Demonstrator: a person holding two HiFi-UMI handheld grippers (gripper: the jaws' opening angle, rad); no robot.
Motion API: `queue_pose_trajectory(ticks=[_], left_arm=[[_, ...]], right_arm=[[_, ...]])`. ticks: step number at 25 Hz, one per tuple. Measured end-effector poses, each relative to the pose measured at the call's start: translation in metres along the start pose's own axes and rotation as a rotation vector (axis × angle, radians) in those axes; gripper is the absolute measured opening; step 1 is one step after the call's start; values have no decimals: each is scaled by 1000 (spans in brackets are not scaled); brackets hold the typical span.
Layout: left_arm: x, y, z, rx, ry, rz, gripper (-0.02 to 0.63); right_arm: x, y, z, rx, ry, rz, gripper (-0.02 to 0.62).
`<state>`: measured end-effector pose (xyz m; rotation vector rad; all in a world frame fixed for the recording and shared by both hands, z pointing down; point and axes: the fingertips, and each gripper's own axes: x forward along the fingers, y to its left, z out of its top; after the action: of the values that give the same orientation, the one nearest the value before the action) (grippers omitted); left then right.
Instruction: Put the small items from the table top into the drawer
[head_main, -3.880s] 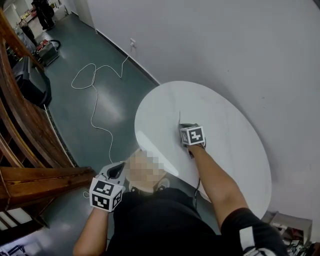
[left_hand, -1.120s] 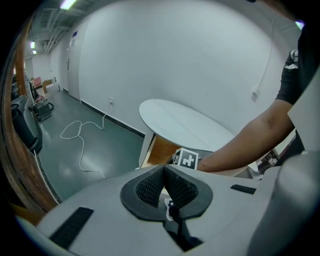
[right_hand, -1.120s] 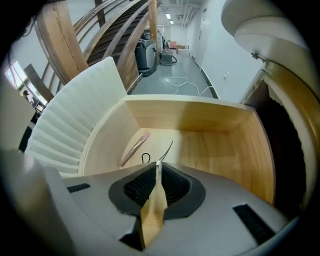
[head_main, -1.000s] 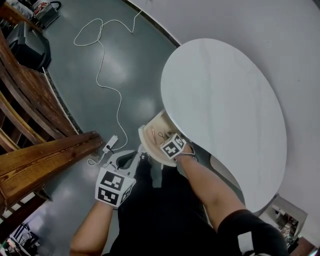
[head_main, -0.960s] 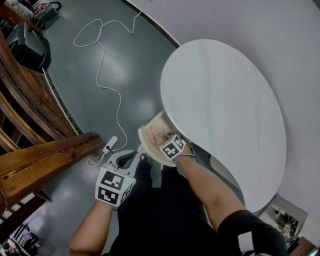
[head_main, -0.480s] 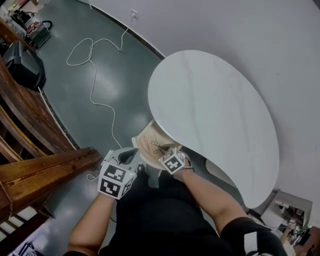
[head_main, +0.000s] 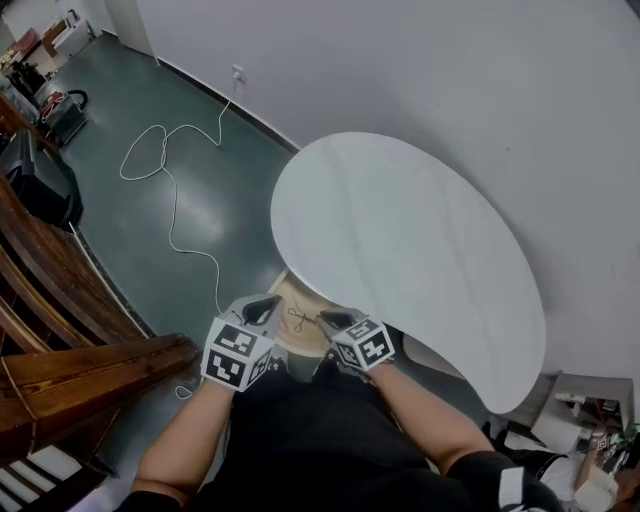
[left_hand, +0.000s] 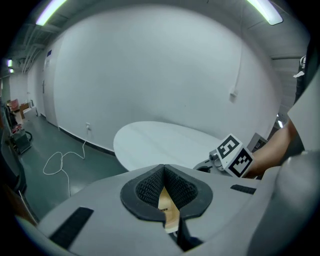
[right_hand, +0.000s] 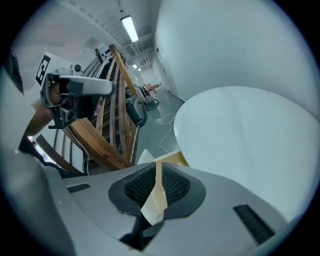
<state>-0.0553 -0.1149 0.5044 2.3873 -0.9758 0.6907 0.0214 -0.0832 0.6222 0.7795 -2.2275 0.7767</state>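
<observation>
**Operator:** Where do things stand?

**Guide:** Your table top shows bare white. The small items lie in the open drawer under its near edge (one looks like a dark pair of scissors, though it is too small to be sure). I judge that closing the drawer is what's left.

**Operator:** And my grippers?

**Guide:** Both are empty. Your left gripper has its jaws together with nothing between them, only a sliver of drawer wood showing beyond. Your right gripper is the same. They sit at the drawer's front, one on each side, and I can't tell whether they touch it.

**Operator:** How do I close it well?

**Guide:** Set both closed tips against the front edge. Push evenly and straight in under the table so the drawer doesn't skew. Stay clear of the items inside.

**Operator:** Anything around me?

**Guide:** The top is smooth, rounded and white, set against a plain pale wall. The floor is dark green, with a white cable looping toward a wall socket. A wooden railing stands at your left.
</observation>
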Motion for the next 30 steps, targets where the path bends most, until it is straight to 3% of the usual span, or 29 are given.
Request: queue_pose_trajectory(ticks=[6,14,20,30], left_arm=[[6,-19,32,71,-43,-42,14],[1,-26,59,98,-111,-58,14],[-7,-40,80,120,-181,-78,14],[-4,-50,80,149,-167,-79,14]], right_arm=[[-66,-13,43,33,-194,-95,18],[-139,-25,77,59,-396,-167,9],[-173,-27,89,43,-468,-218,9],[-181,-28,93,25,-495,-239,8]])
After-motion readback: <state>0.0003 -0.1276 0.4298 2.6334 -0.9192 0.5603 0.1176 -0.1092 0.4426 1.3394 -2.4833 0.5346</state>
